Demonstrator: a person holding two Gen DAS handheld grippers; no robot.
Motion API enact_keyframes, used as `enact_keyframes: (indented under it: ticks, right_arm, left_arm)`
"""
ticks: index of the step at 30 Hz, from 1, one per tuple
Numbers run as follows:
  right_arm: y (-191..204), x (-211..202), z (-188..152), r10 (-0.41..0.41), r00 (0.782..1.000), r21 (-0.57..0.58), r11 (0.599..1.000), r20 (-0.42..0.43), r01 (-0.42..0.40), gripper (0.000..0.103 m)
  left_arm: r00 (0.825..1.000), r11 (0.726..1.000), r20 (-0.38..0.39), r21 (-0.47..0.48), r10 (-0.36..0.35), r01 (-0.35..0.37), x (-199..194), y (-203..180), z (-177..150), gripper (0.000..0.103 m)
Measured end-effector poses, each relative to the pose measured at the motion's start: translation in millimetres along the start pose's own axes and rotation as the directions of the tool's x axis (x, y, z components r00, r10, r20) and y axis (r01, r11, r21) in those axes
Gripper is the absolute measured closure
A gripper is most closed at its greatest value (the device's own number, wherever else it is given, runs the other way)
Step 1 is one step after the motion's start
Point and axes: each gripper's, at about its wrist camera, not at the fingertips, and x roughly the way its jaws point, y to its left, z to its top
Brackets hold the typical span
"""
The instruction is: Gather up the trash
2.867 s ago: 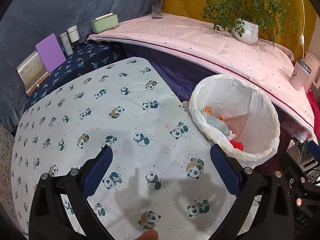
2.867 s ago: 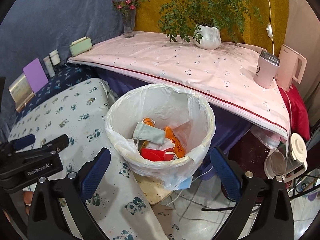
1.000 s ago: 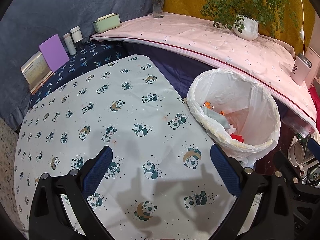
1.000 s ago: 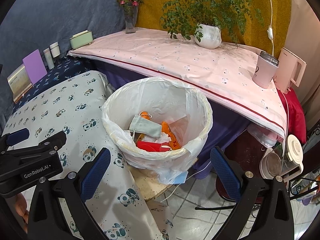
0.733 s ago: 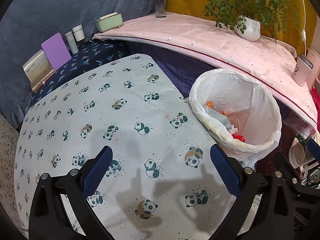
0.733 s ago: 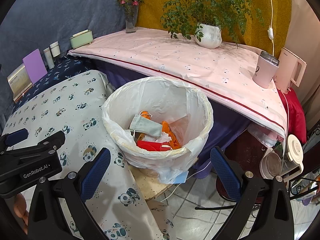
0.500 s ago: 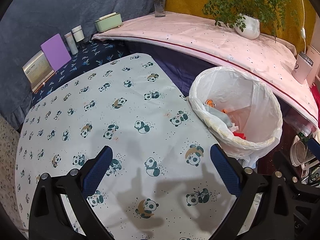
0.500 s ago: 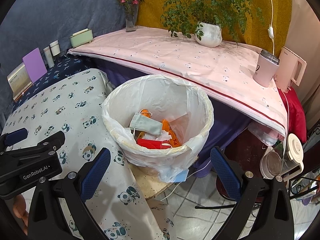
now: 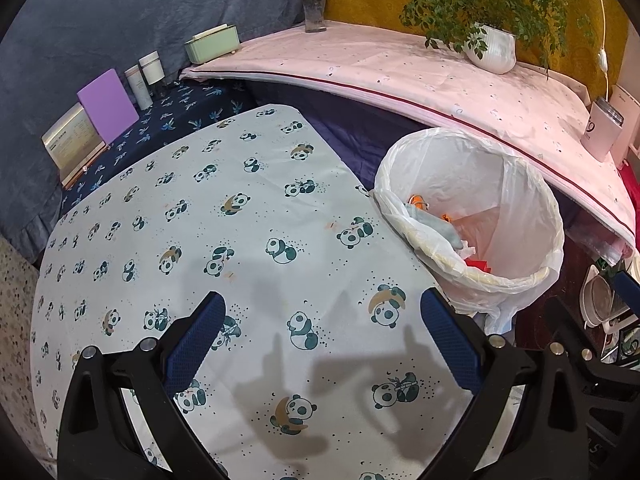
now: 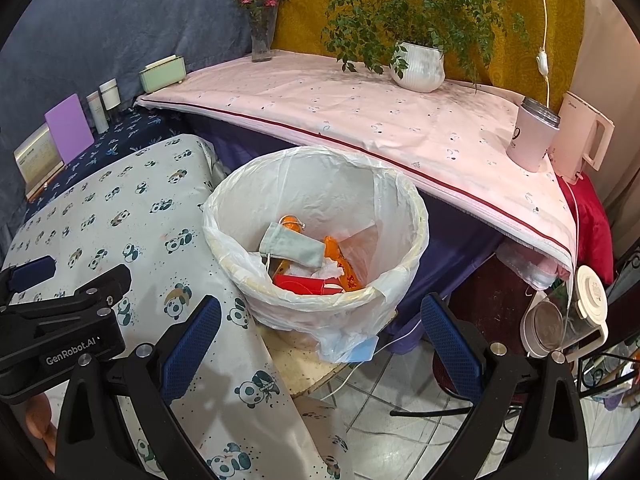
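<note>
A bin lined with a white plastic bag [image 10: 316, 184] stands beside the panda-cloth table [image 9: 192, 216]; it also shows in the left wrist view [image 9: 516, 184]. Inside lie a grey pouch [image 10: 292, 250], orange wrappers [image 10: 340, 264], white tissue and a red packet [image 10: 304, 284]. My left gripper [image 9: 320, 336] is open and empty above the table's near part, left of the bin. My right gripper [image 10: 320, 332] is open and empty just in front of the bin's near rim. The left gripper's body [image 10: 60, 332] shows at the lower left of the right wrist view.
A pink-covered shelf [image 10: 360, 112] behind the bin holds a potted plant [image 10: 418, 66], a flower vase [image 10: 262, 36], a pink cup [image 10: 532, 140], a kettle [image 10: 580, 140] and a green box [image 10: 162, 74]. A purple card [image 9: 108, 106] and bottles [image 9: 146, 78] stand at the left. Tiled floor [image 10: 400, 432] lies below right.
Both views have shifted only slightly; the bin has drifted a little in each frame. Both grippers stay open and empty.
</note>
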Motion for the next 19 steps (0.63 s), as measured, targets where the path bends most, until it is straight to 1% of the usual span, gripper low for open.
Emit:
enact_keyframes:
  ticks: [9,19]
  right_arm:
    - [0.9,0.6,0.1,-0.002,1.0,0.0,1.0,-0.001,0.002,0.007]
    - [-0.7,4.3,-2.3,-0.01,1.0,0.006,1.0,-0.01,0.01,0.007]
  left_arm:
    - [1.0,1.0,-0.005,0.005,-0.004,0.004,0.7,-0.6,-0.3,0.009]
    - [1.0,1.0,-0.029,-0.003,-0.003,0.003,7.1,3.4,-3.2,0.009]
